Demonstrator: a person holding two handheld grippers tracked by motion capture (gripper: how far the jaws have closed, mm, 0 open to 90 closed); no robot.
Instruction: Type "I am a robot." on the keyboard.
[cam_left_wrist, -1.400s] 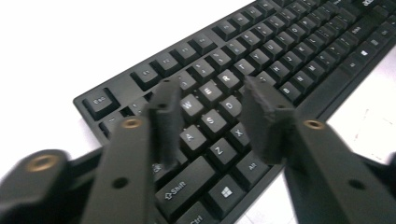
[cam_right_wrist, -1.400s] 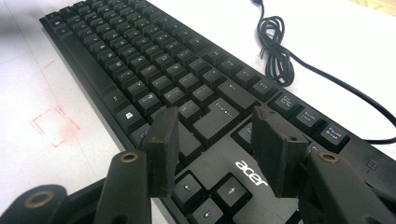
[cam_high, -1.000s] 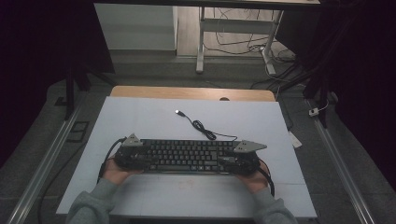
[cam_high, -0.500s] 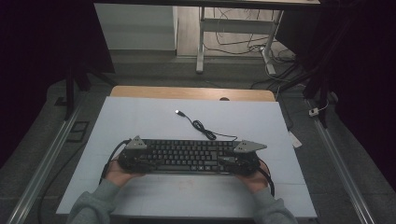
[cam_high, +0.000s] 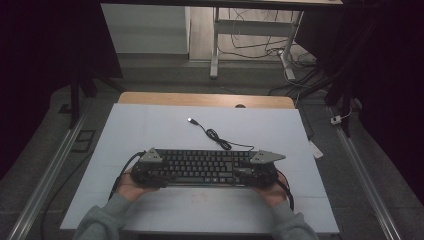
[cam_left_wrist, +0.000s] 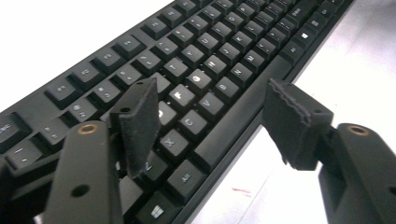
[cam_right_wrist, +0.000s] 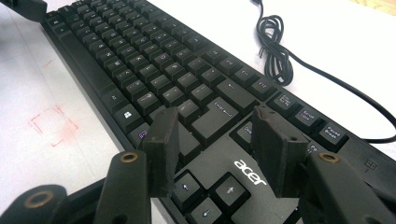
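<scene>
A black Acer keyboard (cam_high: 202, 167) lies across the near half of the white table (cam_high: 150, 125). Its cable (cam_high: 215, 135) runs back to a USB plug (cam_high: 190, 120). My left gripper (cam_high: 150, 167) is at the keyboard's left end. In the left gripper view this gripper (cam_left_wrist: 210, 93) is open, and its jaws have just been closing. One pad (cam_left_wrist: 137, 121) stands over the bottom-row keys and the other hangs past the keyboard's (cam_left_wrist: 205, 60) front edge. My right gripper (cam_high: 262, 170) is at the right end. There this gripper (cam_right_wrist: 215, 116) is open above the arrow keys and logo of the keyboard (cam_right_wrist: 154, 56), and the coiled cable (cam_right_wrist: 275, 46) lies behind.
A faint red square mark (cam_right_wrist: 51, 123) is drawn on the table in front of the keyboard. A wooden desk edge (cam_high: 205, 99) borders the far side. A small white tag (cam_high: 315, 149) lies off the table's right edge, and metal rails (cam_high: 50, 170) run along the floor.
My left gripper has edged slightly to the right along the keyboard's end. The right gripper and the keyboard stay where they were.
</scene>
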